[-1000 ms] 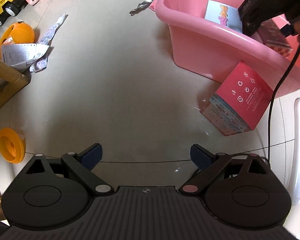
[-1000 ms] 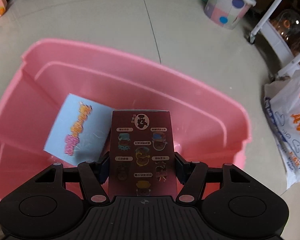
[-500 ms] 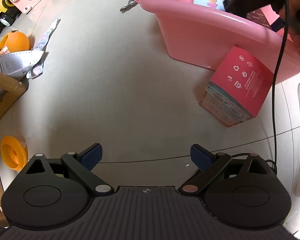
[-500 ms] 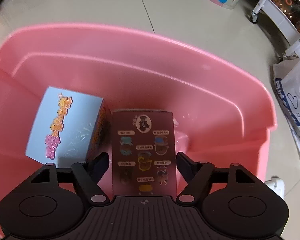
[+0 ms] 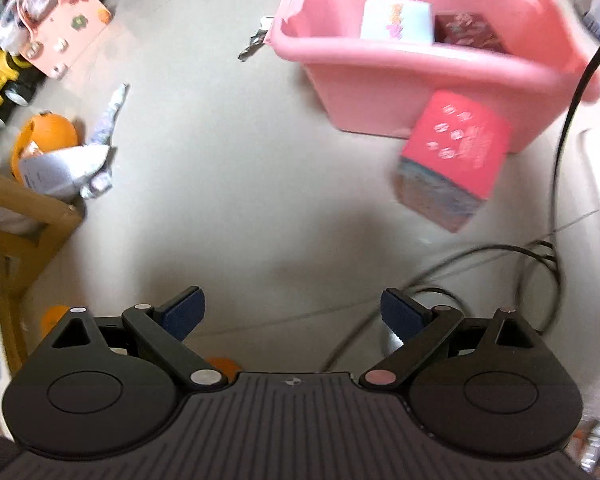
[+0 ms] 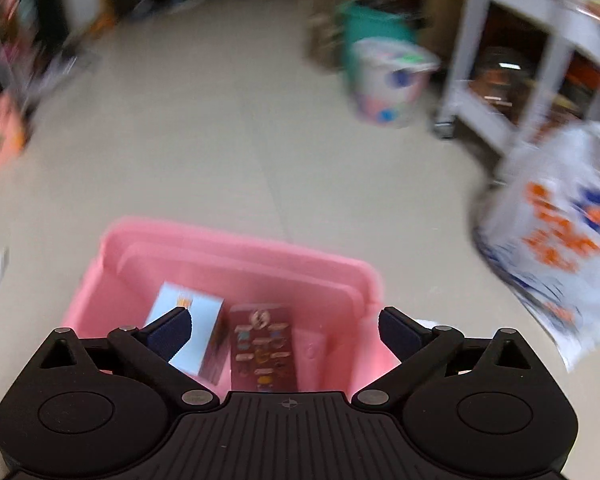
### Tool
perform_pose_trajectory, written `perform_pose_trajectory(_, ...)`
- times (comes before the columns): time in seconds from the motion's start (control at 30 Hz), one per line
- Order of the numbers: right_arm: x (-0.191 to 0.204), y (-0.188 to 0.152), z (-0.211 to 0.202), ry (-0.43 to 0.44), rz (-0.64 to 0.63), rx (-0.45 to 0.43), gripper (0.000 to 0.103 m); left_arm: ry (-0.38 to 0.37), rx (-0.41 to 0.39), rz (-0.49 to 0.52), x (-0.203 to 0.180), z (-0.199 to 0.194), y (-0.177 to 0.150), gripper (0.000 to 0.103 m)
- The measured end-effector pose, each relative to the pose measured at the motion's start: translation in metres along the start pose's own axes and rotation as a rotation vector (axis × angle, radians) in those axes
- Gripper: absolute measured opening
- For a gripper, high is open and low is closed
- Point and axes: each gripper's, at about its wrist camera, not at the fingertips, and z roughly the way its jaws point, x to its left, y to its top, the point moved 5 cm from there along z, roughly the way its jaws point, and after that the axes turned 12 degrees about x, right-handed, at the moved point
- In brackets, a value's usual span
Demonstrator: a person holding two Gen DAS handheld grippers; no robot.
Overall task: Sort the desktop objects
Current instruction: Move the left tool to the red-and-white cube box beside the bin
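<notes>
A pink plastic tub stands on the floor; it also shows in the right wrist view. Inside lie a light blue box and a dark red box. A red box leans on the floor against the tub's near wall. My left gripper is open and empty over bare floor, well short of the red box. My right gripper is open and empty, raised above the tub.
An orange ball and crumpled paper lie at left by a wooden frame. A black cable loops on the floor at right. A printed plastic bag, a spotted bucket and a white rack stand beyond the tub.
My right gripper has opened, left the dark red box in the tub beside the blue box, and pulled up and back. The left gripper has drawn back from the tub.
</notes>
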Motion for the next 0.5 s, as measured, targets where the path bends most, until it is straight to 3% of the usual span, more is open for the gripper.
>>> perform_pose_trajectory(0.1,-0.020,-0.019,-0.042,-0.092,-0.010,-0.116,0.103,-0.045,-0.068,0.041,0.005,-0.028,-0.009,0.097)
perform_pose_trajectory(0.17,-0.032,-0.039,-0.059,-0.136,0.003,-0.146,0.103,-0.071,-0.128,0.080,0.009,-0.049,-0.017,0.097)
perform_pose_trajectory(0.3,-0.062,-0.076,-0.061,-0.101,0.154,-0.098,0.103,-0.138,-0.204,0.118,0.016,-0.084,-0.036,0.097)
perform_pose_trajectory(0.43,-0.086,-0.117,-0.047,-0.127,0.328,-0.004,0.103,-0.152,-0.252,0.171,0.021,-0.117,-0.048,0.097)
perform_pose_trajectory(0.5,-0.089,-0.137,-0.046,-0.099,0.421,0.024,0.103,-0.148,-0.287,0.183,0.023,-0.131,-0.051,0.097)
